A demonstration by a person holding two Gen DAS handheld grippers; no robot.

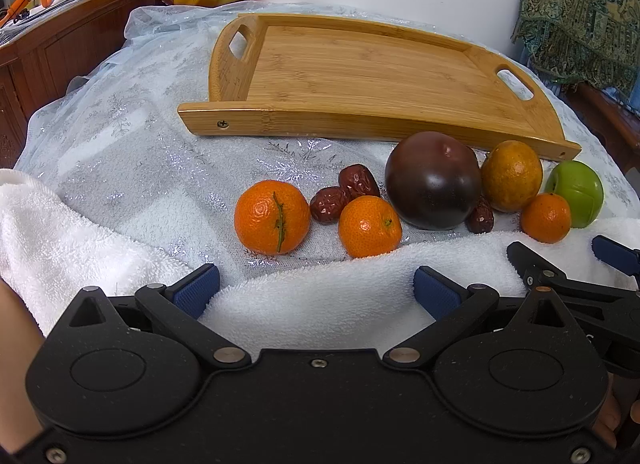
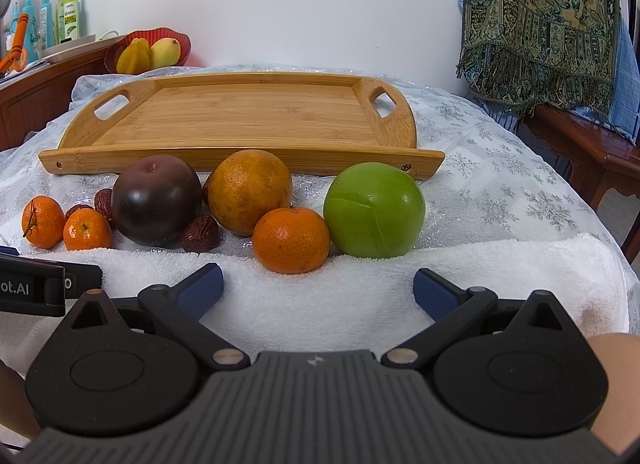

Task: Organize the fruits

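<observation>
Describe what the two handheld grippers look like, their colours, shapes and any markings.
Both are matte black. The left gripper has a smooth body with two round drum-shaped housings, silver pivot pins, and angled arms ending in textured blue pads. The right gripper matches it, but its centre is ribbed grey with a small logo. White lettering ending "ot.AI" shows on the left one's side in the right wrist view.

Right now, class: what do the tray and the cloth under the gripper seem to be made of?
Tray: likely bamboo, smooth satin finish; narrow glued strips and a screw at the rail end show.
Towel: white terry, probably cotton; looped, fuzzy pile.
</observation>
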